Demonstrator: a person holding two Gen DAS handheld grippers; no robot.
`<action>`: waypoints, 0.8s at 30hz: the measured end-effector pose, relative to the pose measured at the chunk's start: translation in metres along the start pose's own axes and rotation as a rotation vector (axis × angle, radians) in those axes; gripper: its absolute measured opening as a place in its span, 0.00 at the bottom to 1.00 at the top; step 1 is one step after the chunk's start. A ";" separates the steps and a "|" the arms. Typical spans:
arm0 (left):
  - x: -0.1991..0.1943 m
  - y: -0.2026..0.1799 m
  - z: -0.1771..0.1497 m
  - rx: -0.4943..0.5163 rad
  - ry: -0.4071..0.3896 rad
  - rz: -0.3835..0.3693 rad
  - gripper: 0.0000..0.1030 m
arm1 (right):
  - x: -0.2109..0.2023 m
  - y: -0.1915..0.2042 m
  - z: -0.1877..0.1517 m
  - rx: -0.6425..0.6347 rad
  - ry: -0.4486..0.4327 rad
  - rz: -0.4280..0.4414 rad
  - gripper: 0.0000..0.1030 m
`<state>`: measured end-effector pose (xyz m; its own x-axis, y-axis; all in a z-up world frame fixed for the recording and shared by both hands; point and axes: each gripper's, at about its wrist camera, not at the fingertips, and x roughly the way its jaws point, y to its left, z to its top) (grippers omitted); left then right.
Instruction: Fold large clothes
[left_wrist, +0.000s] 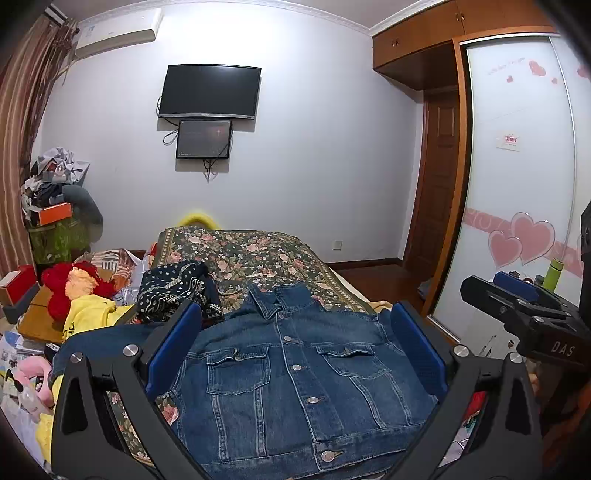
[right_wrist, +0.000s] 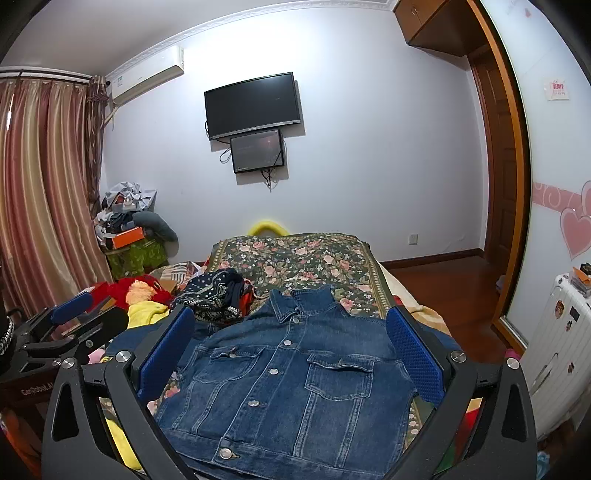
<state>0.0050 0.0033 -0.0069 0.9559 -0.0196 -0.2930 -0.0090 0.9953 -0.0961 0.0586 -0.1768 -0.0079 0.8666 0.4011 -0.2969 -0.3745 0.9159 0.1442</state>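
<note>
A blue denim jacket (left_wrist: 295, 376) (right_wrist: 295, 373) lies flat on the bed, front up and buttoned, with its collar at the far end. My left gripper (left_wrist: 297, 308) hovers over the jacket's near part, its blue pads wide apart on either side of the chest and touching nothing. My right gripper (right_wrist: 291, 312) hangs over the jacket the same way, open and empty. Each gripper shows in the other's view: the right gripper (left_wrist: 517, 299) beside the bed's right edge, the left gripper (right_wrist: 92, 314) at the left. The jacket's sleeves are mostly hidden.
The floral bedspread (left_wrist: 243, 254) runs away toward the wall. A dark patterned garment (left_wrist: 173, 288), a yellow garment (left_wrist: 92, 310) and a red plush toy (left_wrist: 62, 291) crowd the bed's left side. A white suitcase (right_wrist: 557, 347) and the sliding wardrobe door (left_wrist: 517, 166) stand on the right.
</note>
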 end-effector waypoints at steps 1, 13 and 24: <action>0.000 0.000 0.000 0.000 0.000 0.001 1.00 | 0.000 0.000 0.000 -0.001 0.000 -0.001 1.00; 0.002 0.002 0.001 -0.014 0.005 0.011 1.00 | 0.002 -0.001 0.001 0.004 0.005 0.000 1.00; 0.004 0.008 0.001 -0.034 0.010 0.018 1.00 | 0.005 -0.003 0.000 0.011 0.013 0.001 1.00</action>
<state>0.0090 0.0110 -0.0082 0.9526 -0.0030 -0.3042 -0.0361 0.9918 -0.1229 0.0636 -0.1774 -0.0093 0.8619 0.4022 -0.3088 -0.3715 0.9154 0.1553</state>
